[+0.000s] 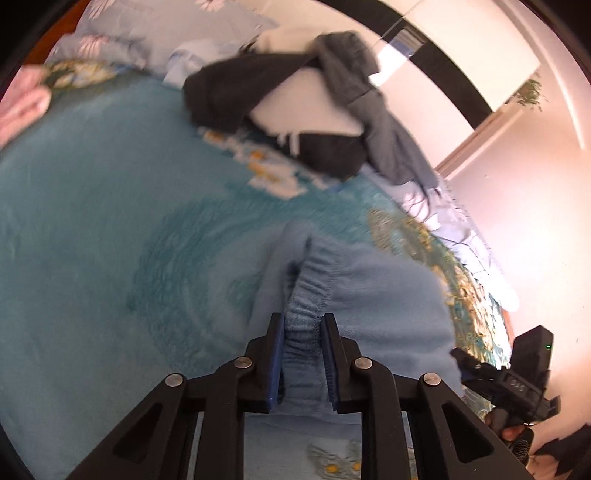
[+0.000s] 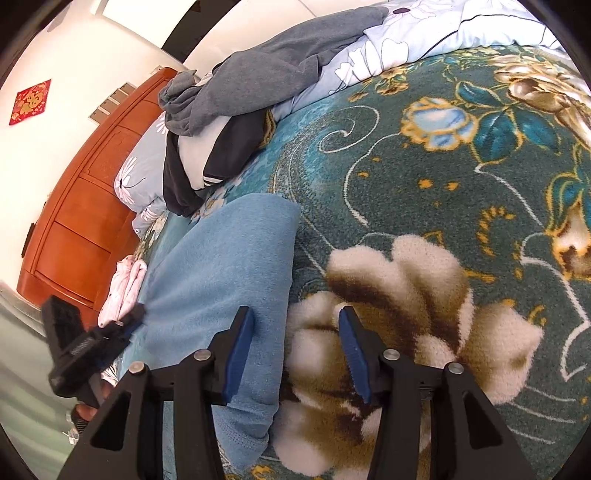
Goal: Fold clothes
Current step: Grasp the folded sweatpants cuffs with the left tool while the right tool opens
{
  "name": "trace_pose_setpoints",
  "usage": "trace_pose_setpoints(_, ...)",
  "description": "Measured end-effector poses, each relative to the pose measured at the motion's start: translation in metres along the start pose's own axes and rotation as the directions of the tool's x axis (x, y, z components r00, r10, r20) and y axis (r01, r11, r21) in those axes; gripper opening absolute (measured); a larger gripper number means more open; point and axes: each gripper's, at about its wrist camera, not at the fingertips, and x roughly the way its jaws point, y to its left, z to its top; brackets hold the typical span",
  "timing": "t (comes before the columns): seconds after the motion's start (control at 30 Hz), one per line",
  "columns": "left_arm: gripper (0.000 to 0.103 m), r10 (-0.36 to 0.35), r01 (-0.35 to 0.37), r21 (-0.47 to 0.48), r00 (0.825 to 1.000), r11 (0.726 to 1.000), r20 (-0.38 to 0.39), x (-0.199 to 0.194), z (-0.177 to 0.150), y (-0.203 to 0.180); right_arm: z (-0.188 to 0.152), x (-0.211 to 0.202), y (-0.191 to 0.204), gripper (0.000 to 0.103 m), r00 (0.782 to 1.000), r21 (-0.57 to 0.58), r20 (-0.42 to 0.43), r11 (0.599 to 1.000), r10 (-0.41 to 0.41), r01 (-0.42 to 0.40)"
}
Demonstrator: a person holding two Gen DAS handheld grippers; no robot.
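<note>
Left gripper (image 1: 303, 321) pinches the blue trousers' (image 2: 225, 273) elastic waistband; trousers lie on the bed (image 2: 424, 177), seemingly lengthwise toward the headboard (image 2: 85, 206). Right gripper (image 2: 295, 317) fingers spread wide, straddling the trousers' edge.

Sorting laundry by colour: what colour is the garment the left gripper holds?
Light blue garment, pinched at its elastic band by the left gripper; clearest in the left wrist view.

Counts:
One light blue sweatpants (image 2: 229, 266), elastic waistband (image 1: 306, 295) showing.
One grey garment (image 2: 266, 66) at 12 o'clock — draped on heap.
One black-and-white garment (image 2: 207, 162) beneath it.
One pink garment (image 2: 125, 291) at 9 o'clock.
One floral plush blanket (image 2: 424, 177).
One floral duvet (image 2: 424, 33) at 1 o'clock.
One wooden headboard (image 2: 85, 206).
One red wall decoration (image 2: 29, 101) — 10 o'clock.
</note>
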Motion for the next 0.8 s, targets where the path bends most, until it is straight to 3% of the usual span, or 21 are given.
trace_pose_setpoints(0.1, 0.022, -0.011, 0.011, -0.029, 1.0, 1.0, 0.0, 0.005, -0.004, 0.007, 0.001, 0.001, 0.002, 0.05, 1.0, -0.011, -0.006, 1.0, -0.003, 0.003)
trace_pose_setpoints(0.3, 0.025, 0.004, -0.004, 0.002, 1.0, 1.0, 0.003, -0.001, 0.0, -0.003, 0.004, -0.013, 0.011, 0.05, 1.0, -0.048, 0.021, 0.999, -0.004, 0.005)
trace_pose_setpoints(0.43, 0.026, -0.025, 0.025, 0.0, 0.999, 1.0, 0.049, -0.023, 0.007, -0.017, 0.001, -0.013, 0.037, 0.05, 1.0, -0.149, -0.003, 0.989, 0.023, -0.024)
trace_pose_setpoints(0.5, 0.027, -0.049, 0.045, 0.054, 0.997, 0.998, 0.063, -0.028, 0.009, -0.035, -0.003, -0.007, 0.052, 0.05, 1.0, -0.22, -0.021, 0.975, 0.01, -0.015)
trace_pose_setpoints(0.63, 0.029, -0.046, 0.043, 0.172, 0.999, 0.984, 0.012, -0.013, 0.0, -0.065, -0.014, 0.006, 0.072, 0.05, 0.998, -0.328, -0.048, 0.944, -0.03, 0.013)
trace_pose_setpoints(0.7, 0.029, 0.004, -0.001, 0.172, 1.0, 0.985, -0.02, 0.0, -0.006, -0.06, -0.019, 0.01, 0.073, 0.05, 0.997, -0.346, -0.06, 0.938, -0.048, 0.025)
trace_pose_setpoints(0.8, 0.029, -0.023, 0.029, 0.104, 0.998, 0.994, -0.058, 0.011, -0.012, -0.04, -0.027, 0.01, 0.065, 0.05, 0.995, -0.331, -0.087, 0.944, -0.045, 0.014)
